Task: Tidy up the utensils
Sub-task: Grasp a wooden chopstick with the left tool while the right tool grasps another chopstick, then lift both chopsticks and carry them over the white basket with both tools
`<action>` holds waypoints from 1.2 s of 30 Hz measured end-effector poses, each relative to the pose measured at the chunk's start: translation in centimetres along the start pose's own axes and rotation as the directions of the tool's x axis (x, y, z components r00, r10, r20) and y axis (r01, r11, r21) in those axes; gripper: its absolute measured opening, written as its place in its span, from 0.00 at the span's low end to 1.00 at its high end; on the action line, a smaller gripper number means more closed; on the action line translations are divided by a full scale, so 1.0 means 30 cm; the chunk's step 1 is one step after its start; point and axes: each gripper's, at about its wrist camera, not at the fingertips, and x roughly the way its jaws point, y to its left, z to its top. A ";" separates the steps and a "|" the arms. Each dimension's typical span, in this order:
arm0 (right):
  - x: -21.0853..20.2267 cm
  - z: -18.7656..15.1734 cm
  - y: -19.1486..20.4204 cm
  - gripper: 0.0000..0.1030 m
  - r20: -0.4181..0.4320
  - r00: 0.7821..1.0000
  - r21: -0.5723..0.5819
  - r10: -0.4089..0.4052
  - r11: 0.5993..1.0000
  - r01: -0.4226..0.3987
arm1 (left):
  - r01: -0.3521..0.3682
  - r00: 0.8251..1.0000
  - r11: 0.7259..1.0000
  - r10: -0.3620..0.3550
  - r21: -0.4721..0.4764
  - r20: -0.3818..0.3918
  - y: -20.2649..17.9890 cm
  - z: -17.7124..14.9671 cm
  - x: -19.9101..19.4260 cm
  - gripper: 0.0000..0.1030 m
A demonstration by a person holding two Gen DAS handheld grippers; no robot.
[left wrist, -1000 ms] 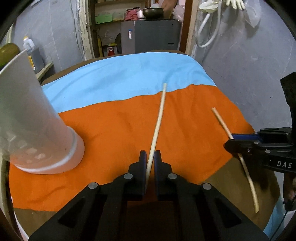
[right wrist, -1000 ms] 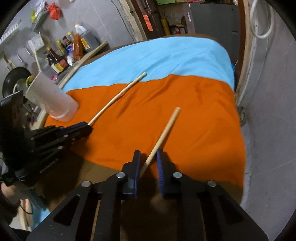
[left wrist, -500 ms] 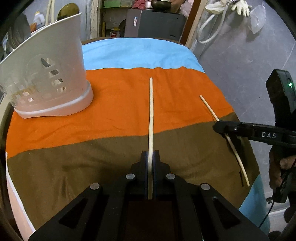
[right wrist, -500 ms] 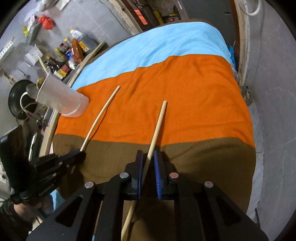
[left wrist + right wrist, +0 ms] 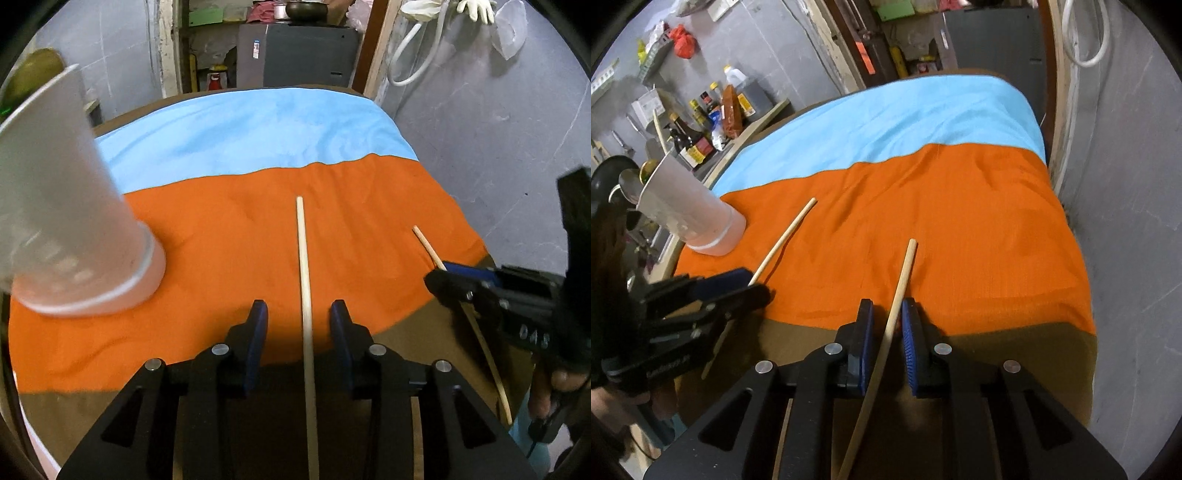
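Observation:
Two pale wooden chopsticks lie on a striped cloth. One chopstick (image 5: 304,273) runs between the jaws of my left gripper (image 5: 298,314), which is open around it and not touching it. The other chopstick (image 5: 899,291) passes between the blue pads of my right gripper (image 5: 887,314), which stands open with small gaps on both sides. A white perforated utensil holder (image 5: 62,206) stands at the left on the orange stripe; it also shows in the right wrist view (image 5: 687,218). Each gripper shows in the other's view, the right gripper (image 5: 443,282) and the left gripper (image 5: 753,286).
The round table's cloth (image 5: 236,206) has blue, orange and brown stripes. Sauce bottles (image 5: 701,122) stand on a shelf beyond the left edge. A grey wall (image 5: 498,155) is close on the right, and a dark cabinet (image 5: 295,55) stands behind the table.
Both grippers have opened and let go of their chopsticks, which now lie on the cloth. Both views have moved forward and lower, back over the orange stripe.

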 end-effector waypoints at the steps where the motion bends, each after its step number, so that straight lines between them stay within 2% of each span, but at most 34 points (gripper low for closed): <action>1: 0.001 -0.003 0.005 0.13 0.009 1.000 -0.007 -0.009 1.000 0.009 | 0.000 1.000 1.000 0.000 0.004 -0.001 0.001 0.007 0.007 0.29; 7: 0.017 -0.011 0.058 0.12 0.044 0.993 -0.097 -0.107 0.989 0.111 | -0.046 0.999 0.994 0.048 0.096 -0.018 -0.026 0.021 0.031 0.28; 8: 0.022 -0.011 0.072 0.09 0.045 0.989 -0.120 -0.138 0.983 0.143 | -0.051 0.998 0.992 0.054 0.113 -0.025 -0.034 0.025 0.038 0.25; 10: 0.026 -0.010 0.087 0.07 0.047 0.983 -0.120 -0.175 0.976 0.180 | -0.033 0.998 0.991 0.039 0.129 -0.046 -0.045 0.035 0.047 0.11; 11: 0.025 -0.008 0.081 0.06 0.044 0.985 -0.095 -0.169 0.980 0.173 | -0.026 0.998 0.991 0.033 0.130 -0.053 -0.047 0.038 0.052 0.03; 14: 0.002 -0.004 0.040 0.03 0.052 0.995 0.009 -0.090 0.996 0.089 | 0.003 0.999 0.992 0.001 0.128 -0.032 -0.040 0.028 0.035 0.02; 16: -0.035 -0.009 0.005 0.03 0.106 0.994 0.080 -0.006 0.997 -0.002 | 0.061 0.997 0.993 -0.064 0.097 0.036 -0.022 0.002 -0.008 0.02; 18: -0.082 -0.017 -0.012 0.03 0.194 0.979 0.105 0.067 0.990 -0.089 | 0.091 0.987 0.992 -0.102 0.086 0.127 -0.017 -0.024 -0.068 0.02; 19: -0.112 -0.024 -0.013 0.03 0.249 0.963 0.102 0.100 0.986 -0.129 | 0.102 0.972 0.991 -0.116 0.081 0.202 -0.012 -0.045 -0.118 0.02; 22: -0.175 -0.029 0.003 0.03 0.371 0.914 0.098 0.164 0.972 -0.214 | 0.120 0.934 0.992 -0.129 0.045 0.333 -0.001 -0.081 -0.220 0.02; 26: -0.231 0.007 0.060 0.03 0.474 0.861 0.082 0.187 0.964 -0.254 | 0.112 0.875 0.994 -0.103 0.009 0.472 0.029 -0.096 -0.347 0.02; 27: -0.252 0.023 0.087 0.03 0.506 0.841 0.065 0.193 0.964 -0.260 | 0.105 0.857 0.994 -0.092 0.002 0.507 0.042 -0.094 -0.383 0.02; 33: -0.347 0.111 0.246 0.03 0.605 0.764 -0.067 0.226 0.970 -0.235 | 0.087 0.772 0.994 -0.023 -0.070 0.636 0.152 -0.077 -0.556 0.02; 36: -0.380 0.173 0.346 0.03 0.647 0.707 -0.136 0.285 0.956 -0.261 | 0.086 0.743 0.989 0.017 -0.120 0.669 0.248 -0.055 -0.616 0.02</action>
